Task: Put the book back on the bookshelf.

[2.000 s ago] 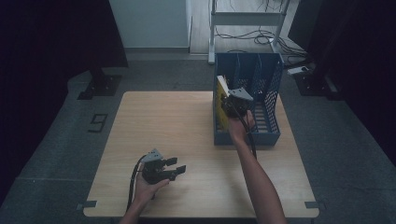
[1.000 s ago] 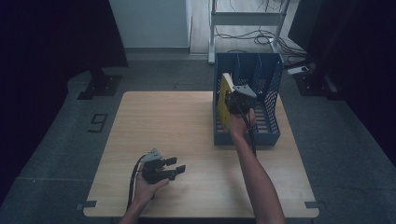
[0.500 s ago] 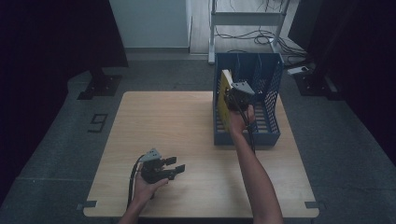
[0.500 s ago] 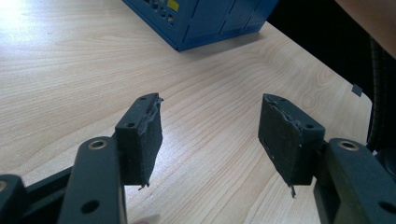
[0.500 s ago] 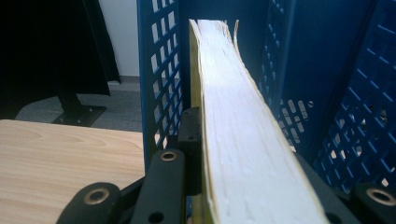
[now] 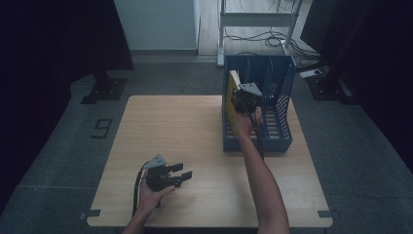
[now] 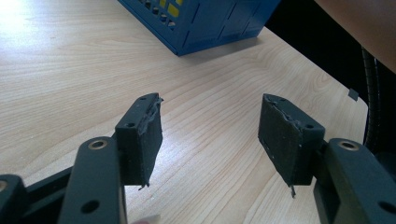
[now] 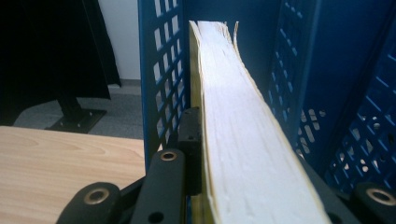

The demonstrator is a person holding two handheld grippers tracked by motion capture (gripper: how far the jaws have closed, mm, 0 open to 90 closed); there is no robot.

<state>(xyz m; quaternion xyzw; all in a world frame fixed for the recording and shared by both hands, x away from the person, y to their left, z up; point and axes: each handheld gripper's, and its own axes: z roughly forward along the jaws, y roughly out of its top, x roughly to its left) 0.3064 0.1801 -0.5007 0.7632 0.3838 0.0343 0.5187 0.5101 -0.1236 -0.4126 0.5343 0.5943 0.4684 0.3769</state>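
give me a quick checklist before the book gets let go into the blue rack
1. Right tongs shut on the yellow book: ok.
2. Book inside the blue file rack, in its leftmost slot by the perforated wall: ok.
3. Book's bottom edge seated on the rack floor: cannot tell, hidden.
4. Book upright: not ok, it leans in the high view.
5. Left tongs open, holding nothing, apart from the rack: ok.
6. Rack fully on the table: ok.
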